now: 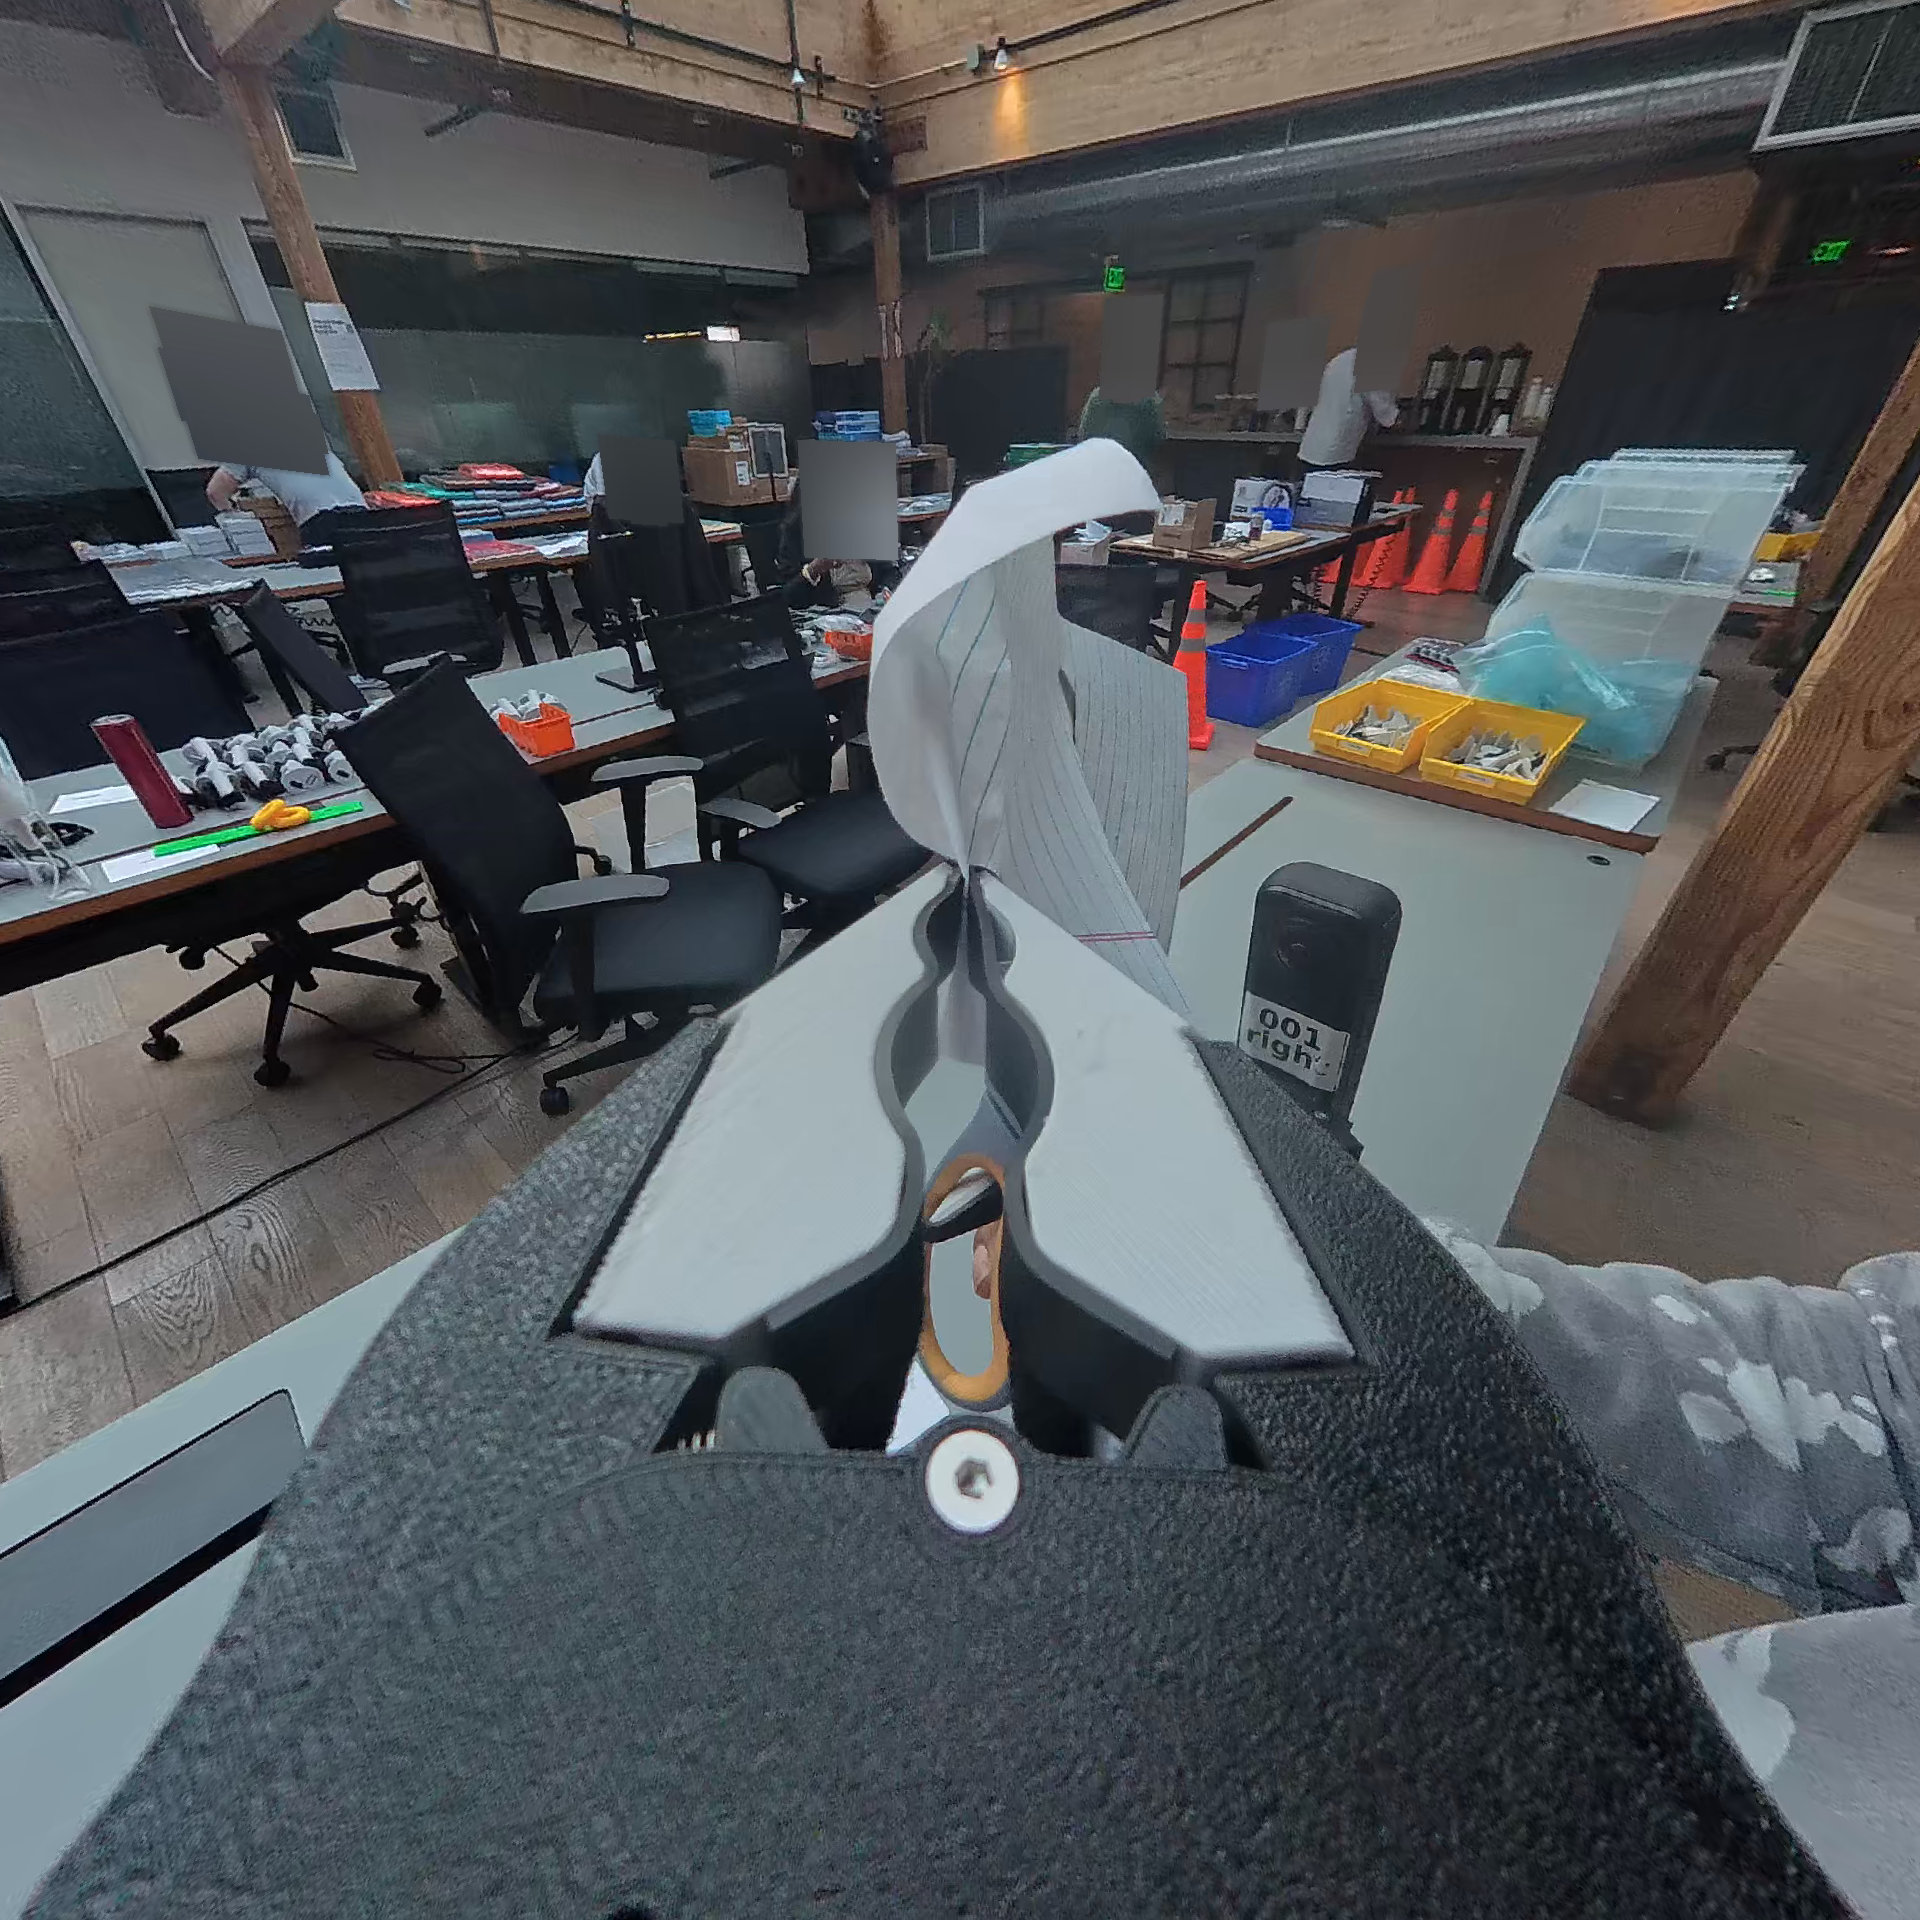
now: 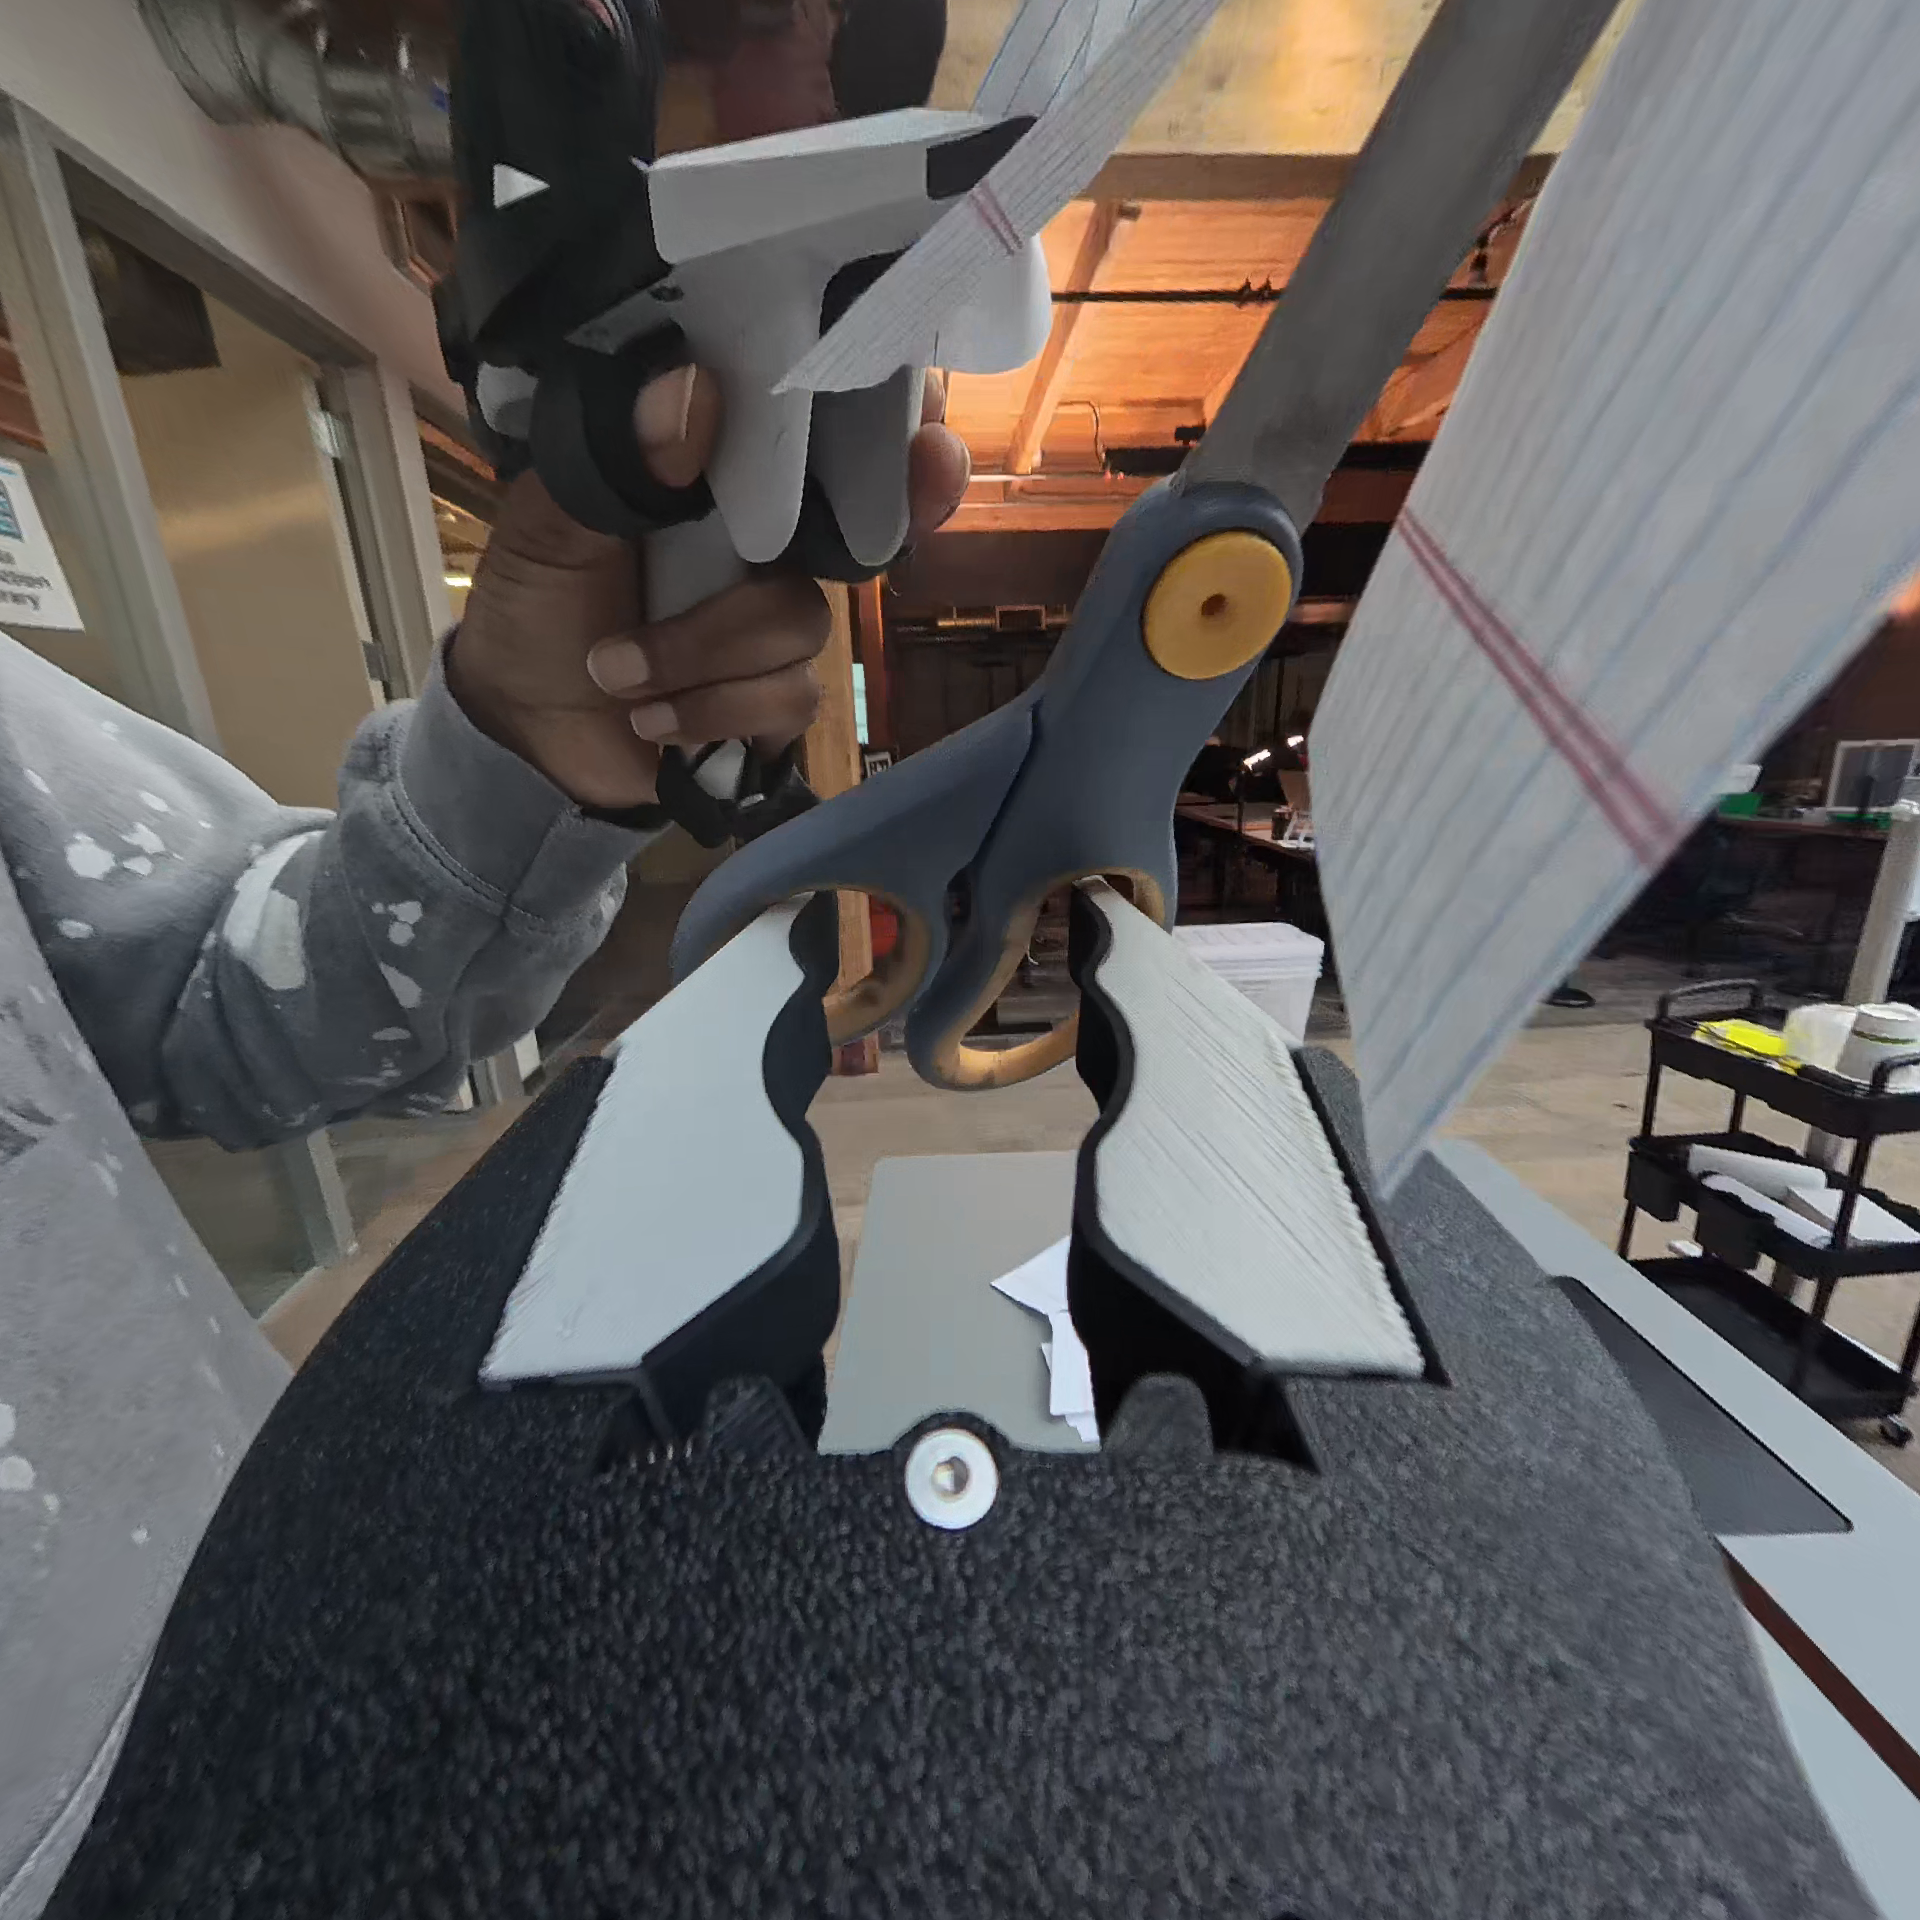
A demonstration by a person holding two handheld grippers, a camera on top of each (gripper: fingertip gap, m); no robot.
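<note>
My left gripper (image 1: 966, 883) is shut on the lower edge of a sheet of lined paper (image 1: 977, 644), which curls upward above the fingertips. My right gripper (image 2: 945, 914) has its fingertips (image 2: 1112, 914) inside the two handle loops of grey scissors (image 2: 1081, 727) with a yellow pivot; the blades are closed and point up to the right. The lined paper (image 2: 1621, 623) hangs just right of the blades. The left gripper (image 2: 977, 166), held by a hand, shows at upper left. A scissors handle (image 1: 961, 1299) shows through the left gripper's gap.
Below lies a grey table (image 2: 935, 1299) with white paper scraps (image 2: 1049, 1320). A black cart (image 2: 1787, 1122) stands to the right. In the left wrist view there are yellow bins (image 1: 1444, 738), a wooden post (image 1: 1787, 790) and office chairs (image 1: 582, 883).
</note>
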